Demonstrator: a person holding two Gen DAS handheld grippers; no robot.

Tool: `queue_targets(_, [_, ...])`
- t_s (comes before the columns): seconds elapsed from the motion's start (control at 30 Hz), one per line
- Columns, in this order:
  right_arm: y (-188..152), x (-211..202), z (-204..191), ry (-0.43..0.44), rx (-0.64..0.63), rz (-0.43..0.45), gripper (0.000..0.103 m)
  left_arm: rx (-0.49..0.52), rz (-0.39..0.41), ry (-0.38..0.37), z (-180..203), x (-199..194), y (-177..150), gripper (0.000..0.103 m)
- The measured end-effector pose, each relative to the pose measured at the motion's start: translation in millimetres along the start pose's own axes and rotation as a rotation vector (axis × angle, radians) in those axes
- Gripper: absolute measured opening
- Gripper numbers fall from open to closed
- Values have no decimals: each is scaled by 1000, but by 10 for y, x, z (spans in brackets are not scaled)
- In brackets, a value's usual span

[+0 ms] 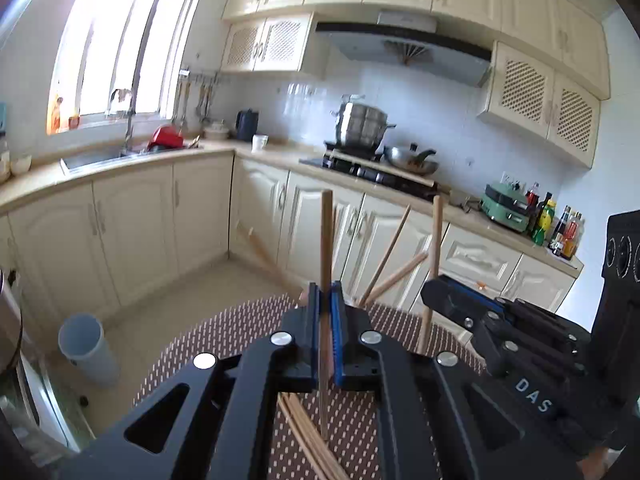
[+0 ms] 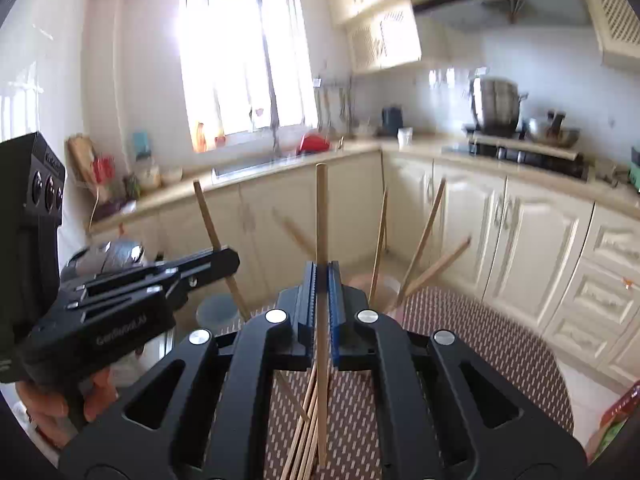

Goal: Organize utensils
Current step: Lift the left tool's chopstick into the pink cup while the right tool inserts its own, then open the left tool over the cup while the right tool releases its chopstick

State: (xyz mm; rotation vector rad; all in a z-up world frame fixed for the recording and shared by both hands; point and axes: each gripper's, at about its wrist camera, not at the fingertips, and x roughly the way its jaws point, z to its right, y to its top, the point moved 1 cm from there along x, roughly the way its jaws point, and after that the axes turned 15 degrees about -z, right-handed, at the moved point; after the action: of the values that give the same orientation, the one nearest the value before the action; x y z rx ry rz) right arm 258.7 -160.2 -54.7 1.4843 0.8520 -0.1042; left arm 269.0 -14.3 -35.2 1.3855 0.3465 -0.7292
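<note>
My left gripper (image 1: 327, 294) is shut on one wooden chopstick (image 1: 326, 236) and holds it upright above the table; in the right wrist view that gripper (image 2: 230, 258) and its chopstick (image 2: 208, 216) show at the left. My right gripper (image 2: 321, 276) is shut on another upright chopstick (image 2: 321, 216); in the left wrist view it (image 1: 430, 290) shows at the right with its chopstick (image 1: 435, 240). Several more chopsticks (image 1: 390, 268) stand fanned out beyond the grippers, their holder hidden. Loose chopsticks (image 2: 306, 420) lie on the mat below.
A round table carries a brown dotted mat (image 2: 480, 340). A pale cylindrical bin (image 1: 86, 350) stands on the floor at the left. Cream cabinets (image 1: 132, 232), a sink (image 1: 96, 158) and a stove with pots (image 1: 364, 132) line the far counter.
</note>
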Motion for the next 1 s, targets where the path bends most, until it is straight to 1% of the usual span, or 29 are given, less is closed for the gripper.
queue_targets(0.03, [63, -12, 14, -13, 1, 36, 6, 0, 13, -2, 15, -24, 59, 6])
queue_targets(0.17, [247, 4, 112, -31, 21, 134, 6, 10, 83, 0, 99, -129, 315, 6])
queue_targets(0.3, [399, 102, 198, -52, 29, 194, 6, 4, 161, 1, 145, -221, 610, 6])
queue_targets(0.37, [453, 163, 248, -52, 37, 218, 6, -3, 193, -2, 166, -253, 711, 6])
queue_targets(0.43, [490, 210, 269, -67, 35, 248, 6, -13, 230, 16, 169, -258, 776, 6])
queue_targets(0.53, [507, 290, 293, -84, 35, 274, 6, -32, 235, 11, 141, -144, 866, 6])
queue_targets(0.7, [532, 390, 385, -102, 62, 303, 6, -46, 183, 13, 63, 196, 868, 6])
queue_targets(0.77, [522, 419, 393, -120, 48, 317, 6, -49, 165, 12, 33, 300, 831, 6])
queue_targets(1.0, [466, 575, 453, -112, 63, 257, 6, -10, 103, 27, 28, 516, 741, 7])
